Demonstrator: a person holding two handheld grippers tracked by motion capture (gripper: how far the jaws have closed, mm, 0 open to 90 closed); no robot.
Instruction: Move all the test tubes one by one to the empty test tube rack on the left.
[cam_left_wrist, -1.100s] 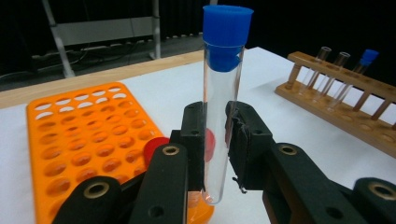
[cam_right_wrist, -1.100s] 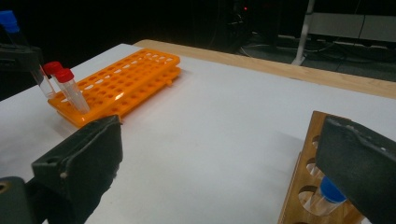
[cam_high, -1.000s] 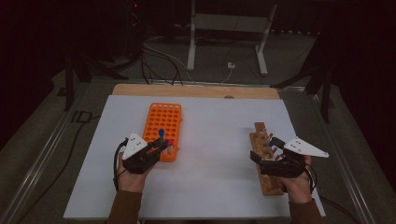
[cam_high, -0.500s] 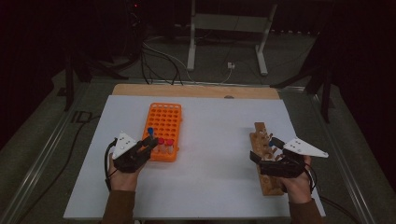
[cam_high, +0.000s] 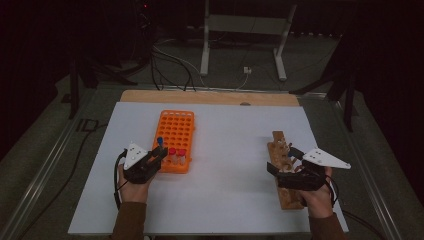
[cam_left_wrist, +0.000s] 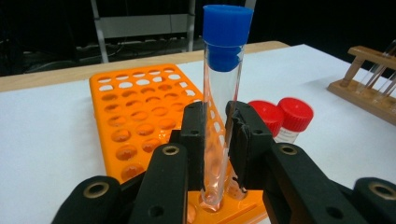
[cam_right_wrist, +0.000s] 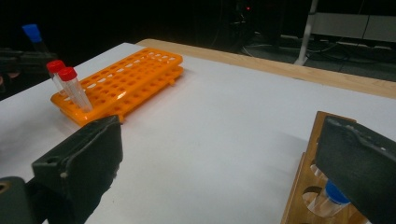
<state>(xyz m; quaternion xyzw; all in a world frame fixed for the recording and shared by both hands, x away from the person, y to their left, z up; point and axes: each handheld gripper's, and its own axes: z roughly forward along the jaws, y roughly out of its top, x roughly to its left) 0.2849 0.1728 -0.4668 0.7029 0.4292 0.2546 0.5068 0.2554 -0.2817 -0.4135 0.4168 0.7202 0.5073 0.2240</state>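
Left gripper (cam_left_wrist: 215, 135) is pinching a clear blue-capped tube (cam_left_wrist: 223, 100) upright, its foot sitting in a near-row hole of the orange rack (cam_left_wrist: 140, 116) at the rack's 7 o'clock corner. Two red-capped tubes (cam_left_wrist: 280, 119) are standing just beside it, at its 3 o'clock. Right gripper (cam_right_wrist: 219, 168) is hanging with jaws spread wide over the wooden rack (cam_high: 282, 170) at the worktop's (cam_high: 225, 150) 4 o'clock, gripping nothing.

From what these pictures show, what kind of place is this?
Probably a laboratory-style recording bench, not a home. An orange tube rack and a wooden tube rack sit on a white table, the left gripper holds a blue-capped tube, and cables cross the dark floor behind.
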